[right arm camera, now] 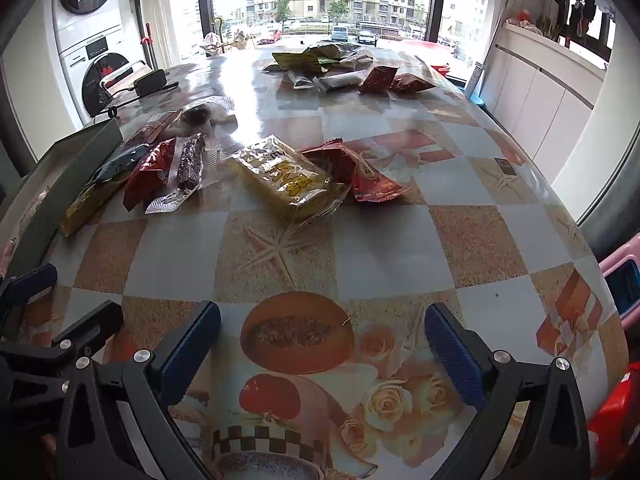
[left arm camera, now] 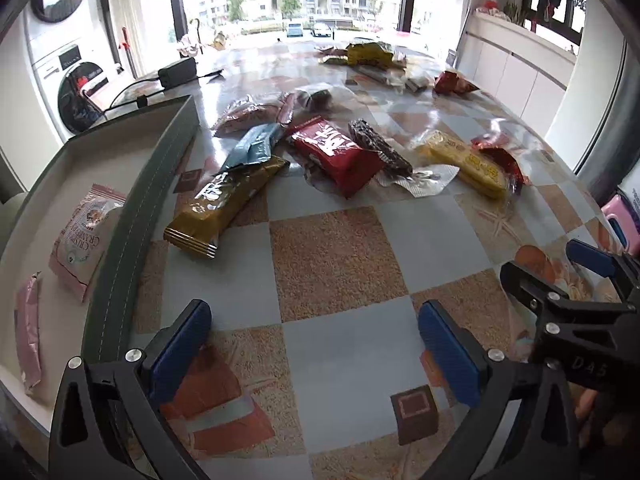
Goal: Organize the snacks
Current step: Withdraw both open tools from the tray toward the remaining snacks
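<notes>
While tray (left arm camera: 132,216) flanks it, gold bar (left arm camera: 224,204) points up-right.

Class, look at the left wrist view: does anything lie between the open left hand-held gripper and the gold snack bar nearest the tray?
Nothing visible does. Only bare tablecloth separates the left hand-held gripper from the gold snack bar. The tray runs alongside, left of that path.

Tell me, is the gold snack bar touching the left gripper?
Apart. The left wrist view shows bare tablecloth between the gold snack bar and the open left gripper.
</notes>
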`<move>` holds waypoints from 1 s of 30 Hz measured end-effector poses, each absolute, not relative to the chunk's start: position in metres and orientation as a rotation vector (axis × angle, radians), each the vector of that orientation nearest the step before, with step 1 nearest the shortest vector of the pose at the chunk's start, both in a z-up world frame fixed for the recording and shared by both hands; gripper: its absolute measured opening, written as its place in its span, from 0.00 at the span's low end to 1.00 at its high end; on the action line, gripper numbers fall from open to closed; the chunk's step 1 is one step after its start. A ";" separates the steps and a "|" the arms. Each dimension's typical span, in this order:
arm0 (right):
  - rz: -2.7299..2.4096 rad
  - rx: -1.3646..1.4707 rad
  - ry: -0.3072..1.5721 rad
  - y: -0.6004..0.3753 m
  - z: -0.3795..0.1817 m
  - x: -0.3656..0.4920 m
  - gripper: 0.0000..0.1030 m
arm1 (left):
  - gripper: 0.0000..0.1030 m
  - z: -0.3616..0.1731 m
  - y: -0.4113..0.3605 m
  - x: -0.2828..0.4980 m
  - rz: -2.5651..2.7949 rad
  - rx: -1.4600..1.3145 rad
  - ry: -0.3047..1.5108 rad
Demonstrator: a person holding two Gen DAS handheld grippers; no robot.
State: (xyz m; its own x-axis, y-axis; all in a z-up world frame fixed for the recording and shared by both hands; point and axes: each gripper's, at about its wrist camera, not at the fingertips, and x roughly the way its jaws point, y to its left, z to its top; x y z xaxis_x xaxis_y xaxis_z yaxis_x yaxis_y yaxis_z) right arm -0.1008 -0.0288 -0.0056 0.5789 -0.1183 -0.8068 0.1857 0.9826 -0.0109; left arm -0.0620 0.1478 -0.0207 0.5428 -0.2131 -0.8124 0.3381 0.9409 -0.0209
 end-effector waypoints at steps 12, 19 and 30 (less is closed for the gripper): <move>-0.172 0.077 0.942 -0.029 -0.007 -0.101 0.99 | 1.00 -0.020 0.148 -0.061 -0.324 0.144 0.956; -0.173 0.078 0.959 -0.030 -0.007 -0.099 0.99 | 1.00 -0.019 0.147 -0.060 -0.310 0.145 0.970; -0.132 0.066 1.067 -0.031 -0.005 -0.093 0.99 | 1.00 -0.019 0.149 -0.062 -0.329 0.156 0.980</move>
